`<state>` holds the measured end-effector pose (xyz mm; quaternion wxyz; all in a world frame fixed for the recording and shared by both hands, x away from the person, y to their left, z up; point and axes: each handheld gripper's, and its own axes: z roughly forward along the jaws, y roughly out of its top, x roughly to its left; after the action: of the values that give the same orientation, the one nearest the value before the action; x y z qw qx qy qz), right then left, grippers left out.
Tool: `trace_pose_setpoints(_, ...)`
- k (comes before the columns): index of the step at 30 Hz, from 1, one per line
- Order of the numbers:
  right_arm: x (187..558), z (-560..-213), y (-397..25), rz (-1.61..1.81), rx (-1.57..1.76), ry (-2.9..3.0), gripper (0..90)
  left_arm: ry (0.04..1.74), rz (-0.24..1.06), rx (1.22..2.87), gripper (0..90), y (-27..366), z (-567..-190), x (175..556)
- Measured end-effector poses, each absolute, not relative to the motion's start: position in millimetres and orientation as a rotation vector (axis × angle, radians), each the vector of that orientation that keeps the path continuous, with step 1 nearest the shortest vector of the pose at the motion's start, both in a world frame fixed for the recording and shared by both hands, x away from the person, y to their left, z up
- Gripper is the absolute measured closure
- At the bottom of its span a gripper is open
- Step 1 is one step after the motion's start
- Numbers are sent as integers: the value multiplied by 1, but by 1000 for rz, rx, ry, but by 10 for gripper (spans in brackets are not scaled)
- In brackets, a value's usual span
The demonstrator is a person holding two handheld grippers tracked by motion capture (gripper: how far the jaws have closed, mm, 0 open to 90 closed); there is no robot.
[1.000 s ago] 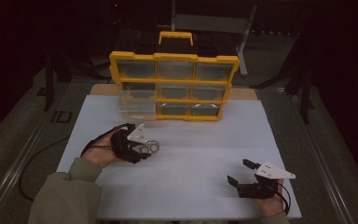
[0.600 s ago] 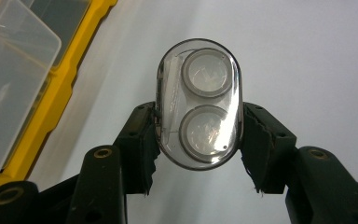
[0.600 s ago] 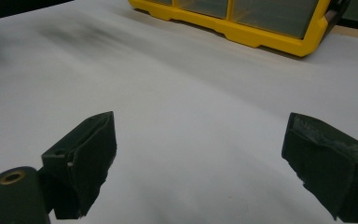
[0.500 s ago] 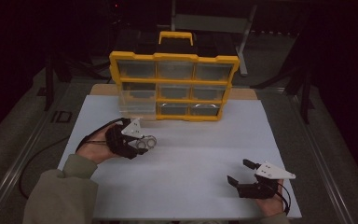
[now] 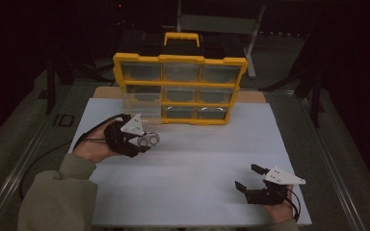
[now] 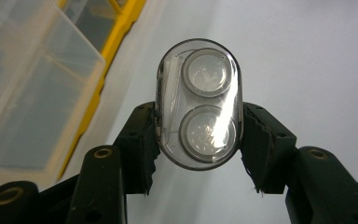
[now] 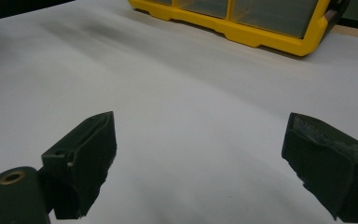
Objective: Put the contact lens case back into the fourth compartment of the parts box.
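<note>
A clear oval contact-lens case is clamped between the jaws of the left claw, held above the white surface at its left, just near of a clear drawer pulled out of the yellow organizer. The right claw is rested at the near right, jaws apart and empty. The pickup is judged done; placing the case remains, likely into the open drawer.

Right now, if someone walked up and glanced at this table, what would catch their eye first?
Most likely the yellow organizer box, standing upright at the far edge of the white table sheet, with one clear drawer pulled out at its lower left. Next, the left hand-held gripper, shut on a clear oval case with two round lids inside. The right hand-held gripper is open near the front right corner.
</note>
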<state>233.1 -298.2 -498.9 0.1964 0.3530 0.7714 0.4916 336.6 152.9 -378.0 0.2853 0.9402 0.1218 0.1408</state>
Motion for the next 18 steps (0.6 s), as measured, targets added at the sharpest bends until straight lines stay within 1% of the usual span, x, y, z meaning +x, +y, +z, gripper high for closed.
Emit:
trace_pose_setpoints(10,233,-499,-298,1376,992,2162,96,321,423,2515,498,156,-359,341)
trace_pose_setpoints(18,233,-499,-299,1380,997,2162,95,327,435,2530,498,158,-348,347)
